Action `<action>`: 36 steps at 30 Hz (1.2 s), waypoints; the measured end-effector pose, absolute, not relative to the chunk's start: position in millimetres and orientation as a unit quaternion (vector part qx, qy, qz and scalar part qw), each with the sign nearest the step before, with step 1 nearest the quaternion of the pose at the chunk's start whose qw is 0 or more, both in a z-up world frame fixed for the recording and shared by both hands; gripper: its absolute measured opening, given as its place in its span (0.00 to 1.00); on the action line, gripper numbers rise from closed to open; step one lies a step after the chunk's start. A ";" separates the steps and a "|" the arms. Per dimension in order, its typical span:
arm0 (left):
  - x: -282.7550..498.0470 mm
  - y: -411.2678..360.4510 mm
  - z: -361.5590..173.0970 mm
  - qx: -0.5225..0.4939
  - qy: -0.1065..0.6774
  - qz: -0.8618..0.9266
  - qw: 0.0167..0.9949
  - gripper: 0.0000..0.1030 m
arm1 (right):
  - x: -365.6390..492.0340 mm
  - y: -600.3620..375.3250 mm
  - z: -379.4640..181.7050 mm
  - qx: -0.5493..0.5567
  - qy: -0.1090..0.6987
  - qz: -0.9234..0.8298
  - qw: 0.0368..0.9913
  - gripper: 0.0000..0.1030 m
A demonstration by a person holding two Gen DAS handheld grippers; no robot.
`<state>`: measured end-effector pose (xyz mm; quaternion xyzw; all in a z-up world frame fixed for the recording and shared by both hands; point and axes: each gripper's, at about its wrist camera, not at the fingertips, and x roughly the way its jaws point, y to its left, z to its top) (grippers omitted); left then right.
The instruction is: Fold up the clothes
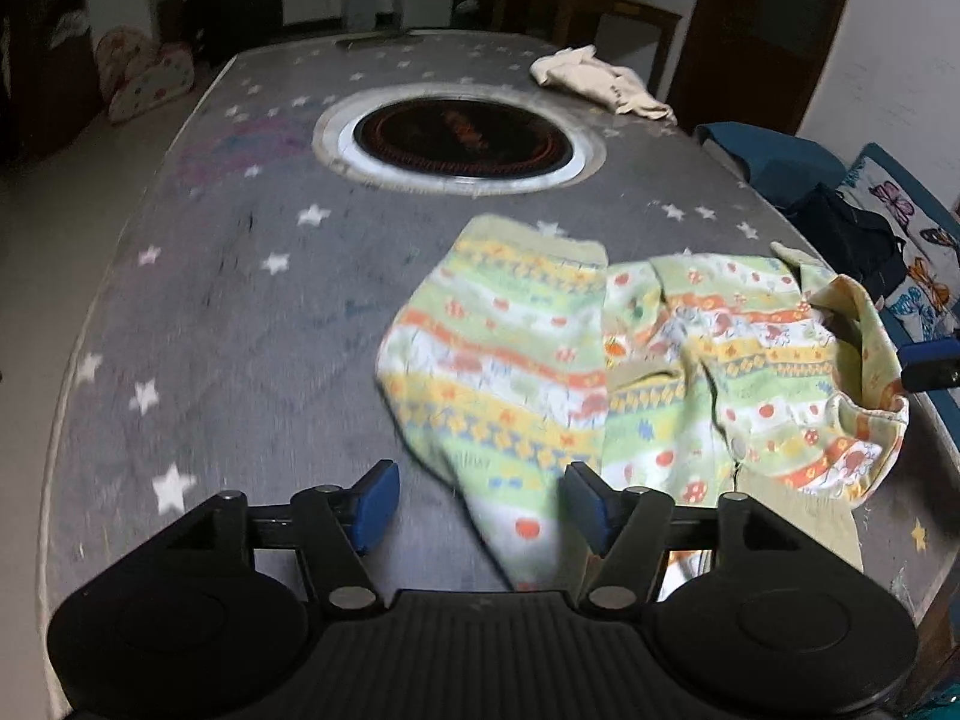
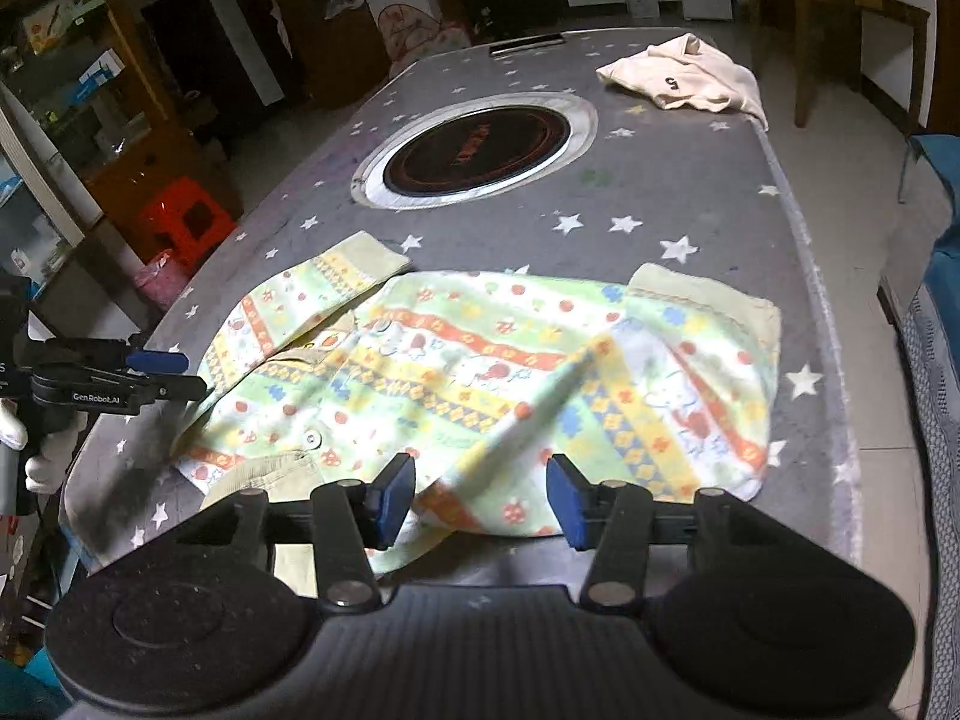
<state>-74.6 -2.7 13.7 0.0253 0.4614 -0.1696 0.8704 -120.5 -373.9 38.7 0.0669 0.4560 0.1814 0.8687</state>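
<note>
Two tongs, left tongs and right tongs, stand parted, gripping nothing; the patterned shirt lies between, long axis left-right across the worktop.

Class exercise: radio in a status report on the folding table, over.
Left gripper open, right gripper open, fingers apart over cloth. Patterned garment rumpled, unfolded. Cream garment far end, clear.

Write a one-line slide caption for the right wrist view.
Right gripper jaws open over the patterned child's top spread on the star-print table; cream garment at far corner.
</note>
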 end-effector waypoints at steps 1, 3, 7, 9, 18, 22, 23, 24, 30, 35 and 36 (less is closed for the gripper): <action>-74.9 -2.1 12.1 0.022 0.465 -0.168 0.869 0.63 | -120.3 -373.0 38.0 0.069 0.457 0.182 0.868 0.47; -75.6 -0.9 8.9 0.016 0.473 -0.165 0.866 0.63 | -119.7 -370.7 36.0 0.074 0.460 0.183 0.866 0.47; -75.7 -0.1 6.6 0.012 0.474 -0.166 0.864 0.63 | -119.4 -368.0 33.0 0.071 0.464 0.182 0.864 0.45; -74.6 -0.4 5.1 0.010 0.477 -0.167 0.863 0.63 | -118.7 -368.7 31.3 0.073 0.466 0.180 0.863 0.45; -69.2 -1.6 -2.9 -0.009 0.494 -0.170 0.853 0.57 | -114.9 -369.1 19.2 0.076 0.486 0.170 0.854 0.30; -68.3 -1.8 -3.5 -0.010 0.494 -0.167 0.853 0.57 | -114.2 -367.8 16.0 0.073 0.490 0.169 0.852 0.30; -68.1 -1.9 -3.6 -0.010 0.494 -0.167 0.853 0.57 | -114.2 -367.5 15.7 0.071 0.490 0.168 0.852 0.28; -68.2 -2.4 -3.6 -0.010 0.494 -0.168 0.853 0.56 | -114.4 -367.5 15.5 0.070 0.490 0.169 0.852 0.28; -70.1 -5.8 -4.9 -0.012 0.492 -0.188 0.850 0.32 | -115.3 -368.7 14.8 0.069 0.489 0.170 0.853 0.17; -70.8 -7.4 -5.7 -0.014 0.489 -0.197 0.850 0.15 | -115.6 -368.9 13.5 0.066 0.489 0.167 0.854 0.13; -70.9 -7.6 -5.7 -0.015 0.488 -0.199 0.849 0.12 | -115.4 -369.1 14.1 0.066 0.487 0.168 0.854 0.12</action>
